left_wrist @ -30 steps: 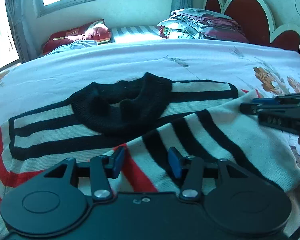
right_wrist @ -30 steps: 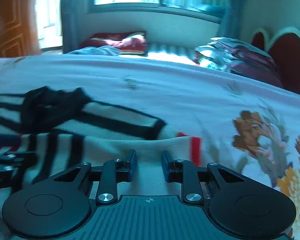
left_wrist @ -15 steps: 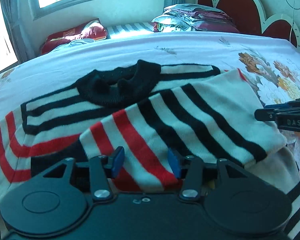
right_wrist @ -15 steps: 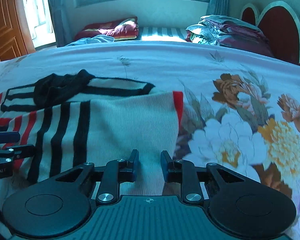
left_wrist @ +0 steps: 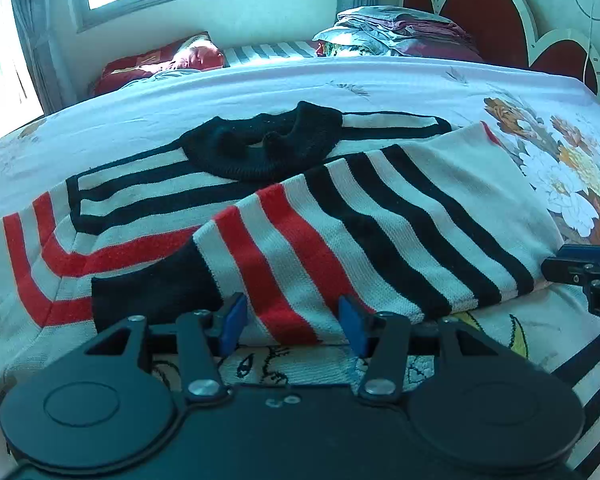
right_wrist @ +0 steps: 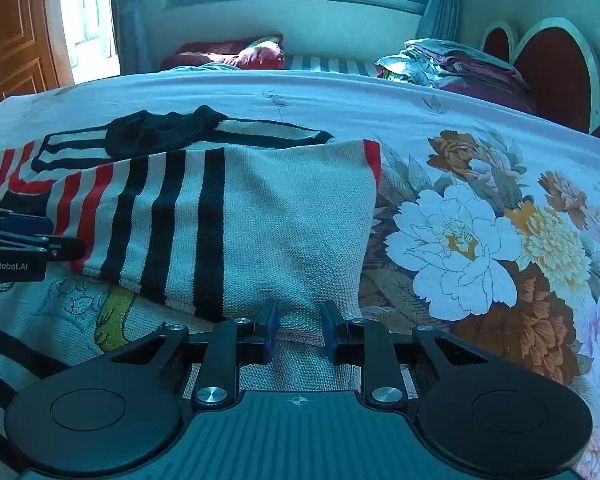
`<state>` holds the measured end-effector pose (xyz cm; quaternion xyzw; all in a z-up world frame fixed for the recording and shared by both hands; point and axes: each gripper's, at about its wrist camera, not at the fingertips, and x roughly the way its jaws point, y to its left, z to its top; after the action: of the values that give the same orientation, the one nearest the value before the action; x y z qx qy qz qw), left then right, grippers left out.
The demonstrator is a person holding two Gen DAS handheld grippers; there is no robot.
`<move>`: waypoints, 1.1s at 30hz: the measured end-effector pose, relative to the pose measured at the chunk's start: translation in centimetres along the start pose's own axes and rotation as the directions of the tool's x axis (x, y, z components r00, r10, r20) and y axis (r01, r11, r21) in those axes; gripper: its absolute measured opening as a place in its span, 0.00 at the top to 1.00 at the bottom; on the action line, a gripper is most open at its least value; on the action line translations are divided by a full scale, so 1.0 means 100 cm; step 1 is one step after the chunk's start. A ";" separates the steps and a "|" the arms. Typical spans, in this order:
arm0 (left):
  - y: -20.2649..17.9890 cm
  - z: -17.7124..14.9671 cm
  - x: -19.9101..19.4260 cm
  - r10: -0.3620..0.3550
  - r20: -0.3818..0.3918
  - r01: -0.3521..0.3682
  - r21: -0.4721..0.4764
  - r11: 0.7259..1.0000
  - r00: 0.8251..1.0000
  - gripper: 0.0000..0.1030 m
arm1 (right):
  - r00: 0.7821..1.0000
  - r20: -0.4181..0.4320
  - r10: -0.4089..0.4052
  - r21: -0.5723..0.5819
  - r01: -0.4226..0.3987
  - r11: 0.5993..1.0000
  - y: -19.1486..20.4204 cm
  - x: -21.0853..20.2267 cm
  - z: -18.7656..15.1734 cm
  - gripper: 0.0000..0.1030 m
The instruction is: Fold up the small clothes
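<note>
A small knit sweater (left_wrist: 352, 224) with red, black and white stripes and a black collar (left_wrist: 260, 148) lies flat on the bed. One sleeve is folded across its chest. My left gripper (left_wrist: 292, 326) is open, just short of the folded sleeve's lower edge. My right gripper (right_wrist: 298, 330) is open, its fingers either side of the sleeve's shoulder end (right_wrist: 292, 240), touching nothing that I can see. Each gripper shows in the other's view, the right (left_wrist: 580, 272) and the left (right_wrist: 32, 240).
The bed has a floral sheet (right_wrist: 480, 240). A stack of folded bedding (left_wrist: 396, 36) and a red pillow (left_wrist: 164, 64) lie at the far side. A heart-shaped headboard (left_wrist: 500, 20) stands at the right. A wooden door (right_wrist: 16, 40) is at far left.
Both grippers have drawn back toward me from the sweater. The sleeve now lies folded across the chest, and more of the sweater's printed front shows below it.
</note>
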<state>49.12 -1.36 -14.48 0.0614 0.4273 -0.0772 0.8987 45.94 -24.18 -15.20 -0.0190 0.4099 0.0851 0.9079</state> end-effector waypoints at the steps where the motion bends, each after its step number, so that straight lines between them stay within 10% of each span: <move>1: 0.001 0.000 -0.001 0.000 0.000 0.000 -0.005 1.000 1.000 0.50 | 1.000 -0.001 0.003 0.009 -0.003 1.000 -0.001 0.000 0.000 0.77; 24: 0.012 -0.018 -0.021 0.117 -0.045 -0.121 -0.084 0.989 0.992 0.40 | 1.000 0.004 -0.005 -0.037 0.005 0.999 0.000 -0.005 0.005 0.76; 28: 0.028 -0.030 -0.053 0.180 0.008 -0.177 -0.143 0.974 0.984 0.20 | 0.998 0.041 0.055 0.040 -0.056 0.998 -0.010 -0.026 0.007 0.68; 33: 0.077 -0.054 -0.091 0.264 -0.007 -0.257 -0.260 0.931 0.964 0.39 | 0.993 0.061 0.105 0.063 -0.109 0.992 -0.006 -0.029 -0.002 0.53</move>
<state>40.82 7.94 -10.50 -0.0014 0.4091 0.0981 0.9072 44.00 -25.19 -13.15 0.0357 0.3867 0.1205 0.9136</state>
